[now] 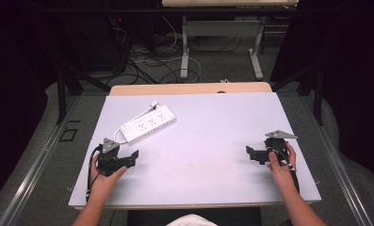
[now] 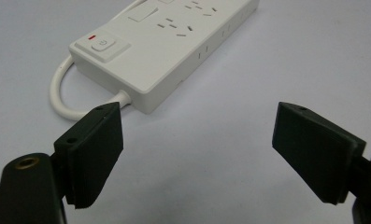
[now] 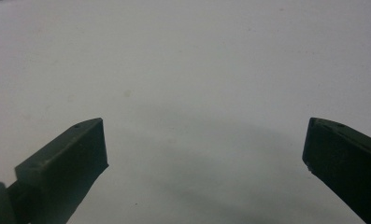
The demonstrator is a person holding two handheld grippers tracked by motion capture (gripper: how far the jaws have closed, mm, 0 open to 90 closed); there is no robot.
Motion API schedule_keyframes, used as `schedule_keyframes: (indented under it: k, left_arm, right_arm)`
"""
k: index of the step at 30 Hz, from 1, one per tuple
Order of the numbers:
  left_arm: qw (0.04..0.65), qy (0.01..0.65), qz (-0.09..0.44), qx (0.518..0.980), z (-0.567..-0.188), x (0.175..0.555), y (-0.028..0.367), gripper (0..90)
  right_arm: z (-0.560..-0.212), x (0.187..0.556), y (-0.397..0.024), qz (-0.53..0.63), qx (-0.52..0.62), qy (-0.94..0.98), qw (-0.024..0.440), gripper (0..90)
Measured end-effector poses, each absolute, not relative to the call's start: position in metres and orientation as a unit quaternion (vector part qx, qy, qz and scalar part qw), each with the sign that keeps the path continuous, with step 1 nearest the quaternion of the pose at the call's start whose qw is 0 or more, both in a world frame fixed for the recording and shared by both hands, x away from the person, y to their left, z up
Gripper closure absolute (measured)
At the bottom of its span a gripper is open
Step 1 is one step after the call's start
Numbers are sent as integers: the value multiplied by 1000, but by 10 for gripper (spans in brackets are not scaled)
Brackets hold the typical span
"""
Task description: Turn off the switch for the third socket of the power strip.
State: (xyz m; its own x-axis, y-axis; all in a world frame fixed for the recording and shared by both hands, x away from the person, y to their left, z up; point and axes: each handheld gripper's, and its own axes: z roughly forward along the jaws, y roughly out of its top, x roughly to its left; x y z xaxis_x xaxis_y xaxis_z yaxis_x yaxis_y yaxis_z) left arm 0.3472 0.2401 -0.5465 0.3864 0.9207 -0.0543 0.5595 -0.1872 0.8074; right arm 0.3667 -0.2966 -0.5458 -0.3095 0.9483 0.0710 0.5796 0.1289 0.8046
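A white power strip [image 1: 148,124] lies at an angle on the white table [image 1: 203,141], left of centre and toward the back; its short white cable [image 1: 120,135] loops at its near end. In the left gripper view the power strip [image 2: 164,44] shows a switch with a small red mark, and the cable [image 2: 61,95] curls beside it. My left gripper [image 1: 132,157] rests on the table just in front of the strip, jaws apart with nothing between them [image 2: 197,154]. At the right side, my right gripper [image 1: 251,153] points inward, jaws wide over bare table [image 3: 204,158].
The table's front edge [image 1: 194,205] runs close to the person's forearms. Beyond the far edge stand the metal legs of another table [image 1: 185,52] and loose cables [image 1: 147,61] on the floor.
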Motion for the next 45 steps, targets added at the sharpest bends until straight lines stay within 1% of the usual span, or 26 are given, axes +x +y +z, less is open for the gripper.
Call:
schedule_keyframes:
  k: [8, 10, 19, 26, 29, 38, 39, 45]
  left_arm:
    - [395, 486, 227, 745, -546, 348, 233, 216]
    - [396, 472, 227, 754, -547, 349, 232, 235]
    - [394, 450, 238, 765, -549, 350, 227, 249]
    - [399, 454, 233, 762, -550, 350, 225, 249]
    - [401, 456, 225, 762, -551, 351, 225, 273]
    - [412, 471, 197, 755, -551, 355, 222, 292]
    - [416, 479, 187, 750, -550, 357, 220, 292]
    - [410, 484, 173, 754, -546, 362, 217, 312]
  right_arm:
    - [-546, 367, -296, 383, 532, 716, 240, 0]
    - [-546, 367, -295, 384, 531, 716, 239, 0]
    - [-546, 367, -294, 384, 531, 716, 241, 0]
    - [-547, 367, -295, 381, 526, 721, 242, 0]
    - [-547, 367, -295, 382, 528, 719, 241, 0]
    - [-547, 367, -294, 384, 530, 716, 241, 0]
    - [-547, 367, -294, 384, 531, 716, 241, 0]
    - [-548, 366, -294, 383, 531, 716, 243, 0]
